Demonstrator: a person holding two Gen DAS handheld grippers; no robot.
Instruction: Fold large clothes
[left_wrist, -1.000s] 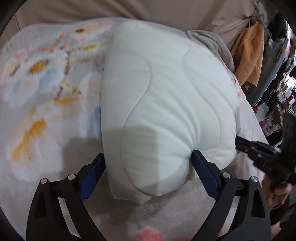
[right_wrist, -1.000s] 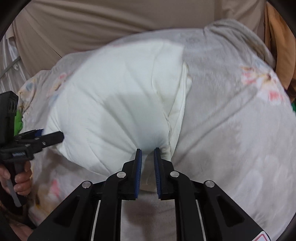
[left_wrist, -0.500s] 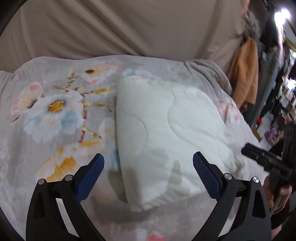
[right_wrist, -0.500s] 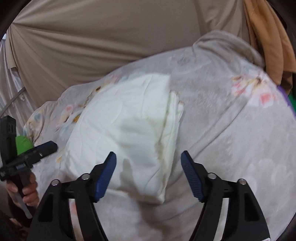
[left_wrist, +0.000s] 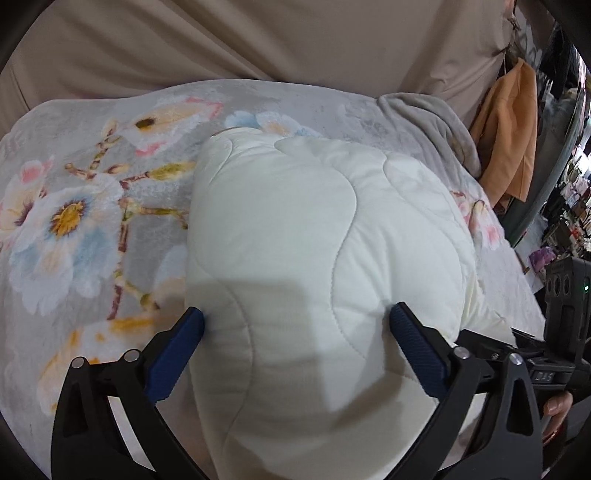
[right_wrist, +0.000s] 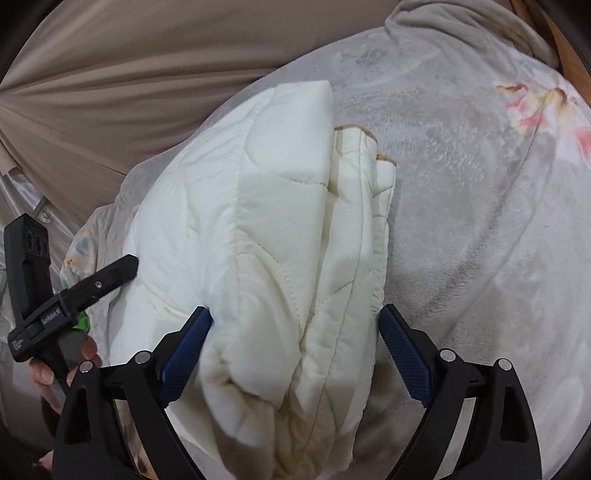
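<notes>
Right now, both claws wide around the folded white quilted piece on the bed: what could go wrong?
1. Right claw, jaws opening, straddles the loose stacked edges of the folded quilted piece; closing there may catch only some layers and the fold may splay.
2. Left claw spans the puffy bulk; the padding could squeeze out of a pinch.
3. The piece lies on a plush floral blanket, which could get snagged too.

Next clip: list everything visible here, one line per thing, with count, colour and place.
Quilted garment: one, cream-white, folded thick, lying on the blanket between both sets of fingers.
Floral blanket: one, grey with pink, blue and yellow flowers, under the garment.
Beige cloth: one, draped behind the blanket.
Orange garment: one, hanging at far right.
Left gripper: black, blue fingers wide, straddling the garment's near end.
Right gripper: black, blue fingers opening, garment between them.
Hand: one, gripping the left gripper's handle.
</notes>
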